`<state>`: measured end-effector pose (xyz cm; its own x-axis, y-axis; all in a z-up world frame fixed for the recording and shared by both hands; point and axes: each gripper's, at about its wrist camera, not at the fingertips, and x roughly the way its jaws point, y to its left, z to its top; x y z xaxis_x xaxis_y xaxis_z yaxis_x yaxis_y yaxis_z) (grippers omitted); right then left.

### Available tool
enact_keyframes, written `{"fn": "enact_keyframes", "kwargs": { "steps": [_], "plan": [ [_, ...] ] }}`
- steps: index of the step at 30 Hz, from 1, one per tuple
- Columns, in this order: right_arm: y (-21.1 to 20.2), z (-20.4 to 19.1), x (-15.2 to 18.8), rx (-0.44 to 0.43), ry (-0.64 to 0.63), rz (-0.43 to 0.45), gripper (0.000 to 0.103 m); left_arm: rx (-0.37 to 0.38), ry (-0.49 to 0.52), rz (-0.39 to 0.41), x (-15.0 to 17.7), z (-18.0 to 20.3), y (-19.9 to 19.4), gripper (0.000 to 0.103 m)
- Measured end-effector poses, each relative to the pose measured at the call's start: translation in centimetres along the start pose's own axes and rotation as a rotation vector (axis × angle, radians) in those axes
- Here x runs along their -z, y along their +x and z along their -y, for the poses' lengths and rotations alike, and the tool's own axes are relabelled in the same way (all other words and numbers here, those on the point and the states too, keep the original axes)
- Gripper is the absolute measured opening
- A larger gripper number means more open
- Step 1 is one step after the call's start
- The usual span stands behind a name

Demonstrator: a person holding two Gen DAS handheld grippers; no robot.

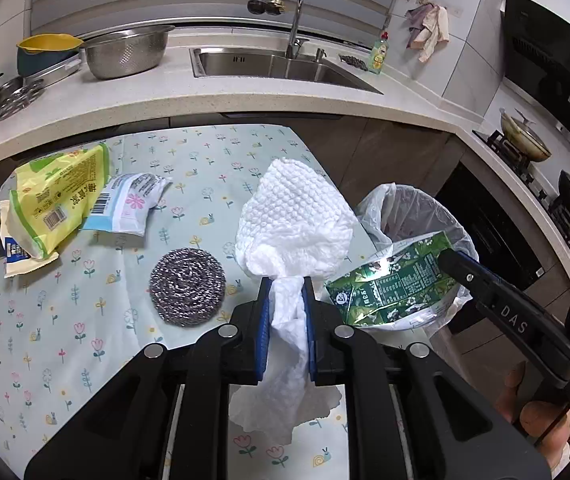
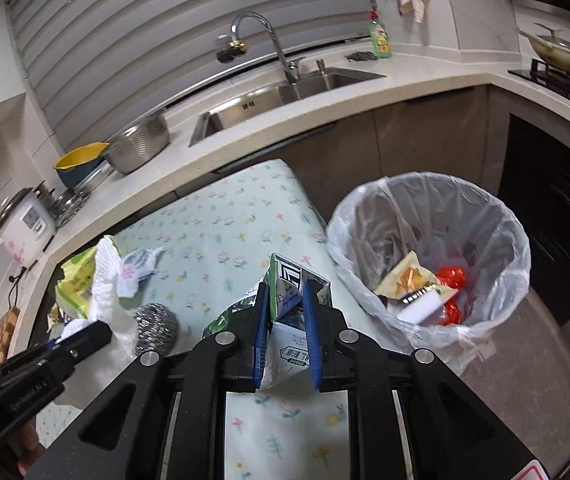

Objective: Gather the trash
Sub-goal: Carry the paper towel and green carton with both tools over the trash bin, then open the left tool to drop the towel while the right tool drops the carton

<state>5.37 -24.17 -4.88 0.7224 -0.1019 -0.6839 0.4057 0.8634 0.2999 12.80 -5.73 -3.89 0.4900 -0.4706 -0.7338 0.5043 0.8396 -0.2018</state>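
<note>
My left gripper (image 1: 287, 280) is shut on a crumpled white paper towel (image 1: 293, 216) and holds it above the floral tablecloth (image 1: 65, 320). My right gripper (image 2: 285, 292) is shut on a flattened green and white drink carton (image 2: 283, 286), near the table's right edge; the carton also shows in the left wrist view (image 1: 397, 284). The trash bin (image 2: 501, 216), lined with a clear bag, stands on the floor right of the table and holds a red wrapper, a yellow packet and a white box. A yellow-green bag (image 1: 57, 196) and a white-blue wrapper (image 1: 129, 204) lie at the table's far left.
A steel wool scrubber (image 1: 187, 286) lies mid-table. More packets (image 1: 9, 248) lie under the yellow bag. Behind runs a counter (image 1: 245, 96) with a sink (image 1: 277, 64), colander (image 1: 125, 54) and rice cooker (image 2: 25, 220). A stove with a pan (image 2: 557, 56) is at the right.
</note>
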Motion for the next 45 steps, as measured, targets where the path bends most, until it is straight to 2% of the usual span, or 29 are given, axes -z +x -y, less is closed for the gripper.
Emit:
{"fn": "enact_keyframes", "kwargs": {
  "steps": [5, 15, 28, 35, 36, 38, 40, 42, 45],
  "plan": [
    [-0.1, 2.1, -0.1, 0.017, 0.033, 0.012, 0.016, 0.001, 0.02, -0.017, 0.0, 1.4, 1.0, 0.014],
    [-1.1, 6.7, -2.6, 0.07, 0.08, 0.069, 0.016, 0.036, 0.09, -0.011, -1.8, 5.8, 3.0, 0.014],
    [-1.2, 13.0, -6.4, 0.186, 0.117, 0.136, 0.016, 0.131, 0.21, -0.047, -4.6, 14.1, 8.5, 0.014],
    [-0.7, 15.5, -6.8, 0.223, 0.148, 0.134, 0.016, 0.2, 0.216, -0.096, -5.8, 16.4, 11.7, 0.016],
    [-0.6, 15.8, -6.8, 0.226, 0.152, 0.134, 0.016, 0.2, 0.213, -0.097, -5.9, 16.6, 12.0, 0.017],
    [-0.5, 16.2, -6.9, 0.232, 0.156, 0.132, 0.016, 0.2, 0.203, -0.09, -6.2, 16.7, 12.4, 0.028],
    [-0.4, 16.5, -7.0, 0.235, 0.157, 0.133, 0.016, 0.191, 0.183, -0.074, -6.5, 16.7, 12.5, 0.05],
    [-0.3, 16.6, -7.0, 0.236, 0.156, 0.133, 0.016, 0.192, 0.161, -0.055, -6.8, 16.3, 12.4, 0.06],
    [0.0, 16.5, -7.1, 0.23, 0.154, 0.13, 0.016, 0.176, 0.151, -0.047, -7.2, 15.9, 12.3, 0.06]
  ]
}}
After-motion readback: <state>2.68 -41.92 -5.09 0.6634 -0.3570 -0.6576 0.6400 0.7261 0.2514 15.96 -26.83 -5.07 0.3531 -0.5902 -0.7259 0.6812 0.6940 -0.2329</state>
